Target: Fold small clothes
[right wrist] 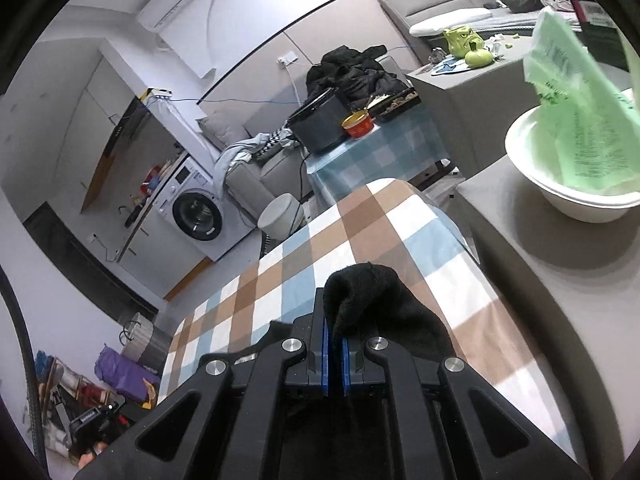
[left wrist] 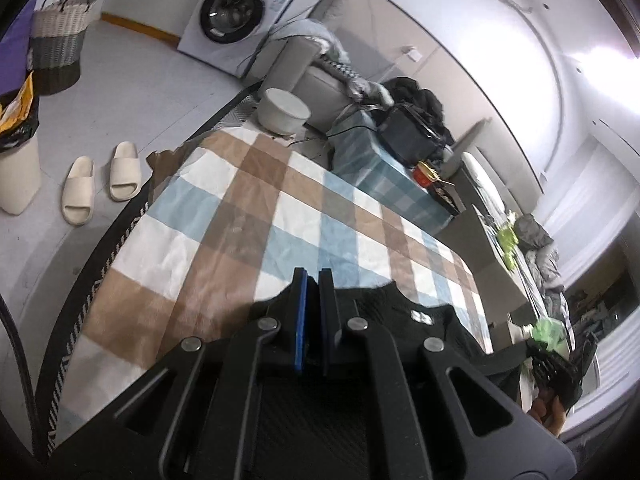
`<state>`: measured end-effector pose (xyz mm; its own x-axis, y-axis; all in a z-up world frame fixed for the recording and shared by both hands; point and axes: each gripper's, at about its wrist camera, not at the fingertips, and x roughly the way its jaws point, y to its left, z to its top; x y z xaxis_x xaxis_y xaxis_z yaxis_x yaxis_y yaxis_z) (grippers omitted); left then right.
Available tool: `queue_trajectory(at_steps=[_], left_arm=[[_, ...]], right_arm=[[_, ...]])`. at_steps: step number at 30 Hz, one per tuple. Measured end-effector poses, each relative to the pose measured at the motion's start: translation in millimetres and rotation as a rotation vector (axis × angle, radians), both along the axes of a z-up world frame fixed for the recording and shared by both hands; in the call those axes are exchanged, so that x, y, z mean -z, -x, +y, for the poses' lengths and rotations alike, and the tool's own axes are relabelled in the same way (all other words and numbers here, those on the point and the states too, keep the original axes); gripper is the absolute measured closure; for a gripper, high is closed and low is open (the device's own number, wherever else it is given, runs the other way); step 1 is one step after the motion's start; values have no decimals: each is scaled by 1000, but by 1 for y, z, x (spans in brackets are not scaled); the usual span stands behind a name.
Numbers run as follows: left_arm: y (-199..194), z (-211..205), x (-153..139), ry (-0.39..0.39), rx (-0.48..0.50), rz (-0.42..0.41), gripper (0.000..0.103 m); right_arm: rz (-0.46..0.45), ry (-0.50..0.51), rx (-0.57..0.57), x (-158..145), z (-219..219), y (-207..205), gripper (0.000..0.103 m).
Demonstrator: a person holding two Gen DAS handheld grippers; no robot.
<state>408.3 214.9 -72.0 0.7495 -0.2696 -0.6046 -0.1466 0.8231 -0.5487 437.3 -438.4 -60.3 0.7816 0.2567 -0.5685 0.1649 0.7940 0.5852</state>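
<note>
Both your grippers tilt downward over the checked cloth (left wrist: 248, 216): right gripper (right wrist: 335, 320) pinches the black garment (right wrist: 372, 304); left gripper (left wrist: 313, 280) clenched, seemingly on its edge.

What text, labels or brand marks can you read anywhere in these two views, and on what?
None is legible.
Green plastic bag in the white bowl: printed lines, too blurred to read.
Washing machine: panel markings, too small.
Black garment: a small white mark near its collar, unreadable.
Yellow and black bag: print, unreadable.
Checked blanket: a pattern along its dark border, not letters I can read.
</note>
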Motion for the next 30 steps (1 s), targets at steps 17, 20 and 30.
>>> queue_trajectory(at_steps=[17,20,30], left_arm=[[14,-28,37,-91,94,121,97],[19,-46,44,-116,151,155,96],[38,-35,33,-112,103,141,88]], right_arm=[[270,14,-151,52,25,3,67],[293,-19,-224,64,40,-1,60],[121,-58,-314,41,79,-39,54]])
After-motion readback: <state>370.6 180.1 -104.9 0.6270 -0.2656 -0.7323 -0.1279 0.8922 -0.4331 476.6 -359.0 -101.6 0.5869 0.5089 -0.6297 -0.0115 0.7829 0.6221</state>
